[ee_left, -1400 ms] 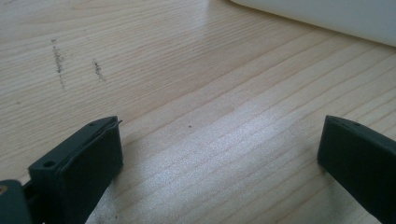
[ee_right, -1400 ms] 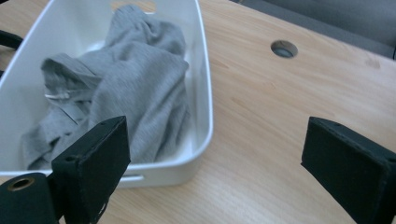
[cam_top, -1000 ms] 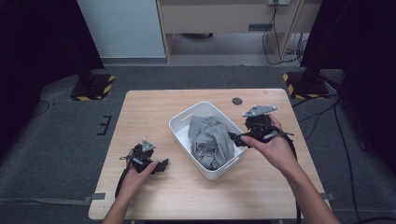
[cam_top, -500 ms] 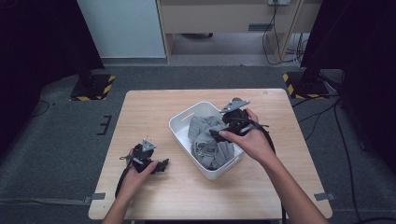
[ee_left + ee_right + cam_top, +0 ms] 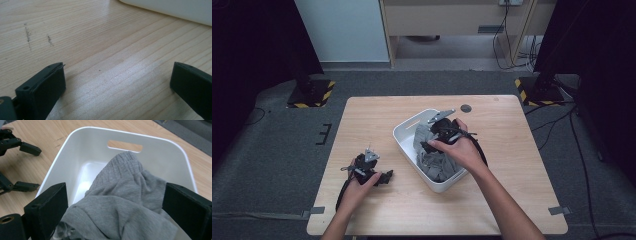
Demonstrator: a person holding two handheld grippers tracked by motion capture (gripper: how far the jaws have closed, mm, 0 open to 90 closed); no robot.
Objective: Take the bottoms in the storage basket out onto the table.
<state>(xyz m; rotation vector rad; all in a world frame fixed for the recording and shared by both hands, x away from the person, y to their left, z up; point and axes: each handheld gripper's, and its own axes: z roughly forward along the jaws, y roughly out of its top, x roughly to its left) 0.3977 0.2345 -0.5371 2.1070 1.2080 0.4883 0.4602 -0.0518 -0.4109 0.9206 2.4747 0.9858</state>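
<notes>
Grey knit garment [image 5: 125, 202] lies bunched in the white bin [image 5: 82, 150] on the counter [image 5: 377, 115]. It looks soft, light and floppy, so pinch a thick raised fold. Your right tongs [image 5: 116, 207] stand wide over it; your left tongs [image 5: 117, 85] rest wide on bare wood.

High overview; two close gripper views

There is 1 white bin [image 5: 408, 139] on 1 wooden table [image 5: 512, 150], and it holds 1 grey garment [image 5: 125, 202]. 2 grippers are in play: 1 left gripper [image 5: 382, 177] and 1 right gripper [image 5: 426, 148]. 1 small dark disc [image 5: 466, 108] lies on the tabletop.
</notes>
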